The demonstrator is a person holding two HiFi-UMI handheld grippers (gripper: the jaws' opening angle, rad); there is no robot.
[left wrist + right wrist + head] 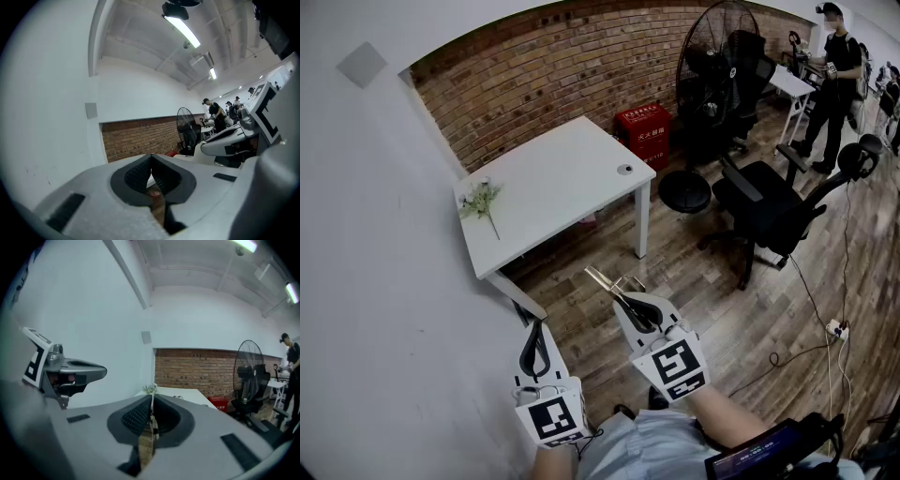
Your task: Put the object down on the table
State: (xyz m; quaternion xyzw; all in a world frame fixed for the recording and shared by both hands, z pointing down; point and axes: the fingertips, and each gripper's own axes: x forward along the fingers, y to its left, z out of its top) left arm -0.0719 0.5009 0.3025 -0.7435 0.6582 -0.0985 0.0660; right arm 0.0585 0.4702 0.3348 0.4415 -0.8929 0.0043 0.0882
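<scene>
My right gripper (622,296) is shut on a thin, flat, pale-brown object (602,278) that sticks out past its tips, above the wooden floor and short of the white table (558,178). In the right gripper view the object (152,412) shows edge-on as a narrow strip pinched between the dark pads (136,417). My left gripper (534,326) hangs lower left, near the table's front corner, shut with nothing in it; its tips (151,159) meet. A green sprig with pale flowers (481,201) lies at the table's left end.
A white wall runs along the left. Behind the table stand a brick wall, a red box (642,131), a big black fan (712,61) and a round stool (684,192). A black office chair (769,202) is at right. A person (834,75) stands far back. A cable (825,309) crosses the floor.
</scene>
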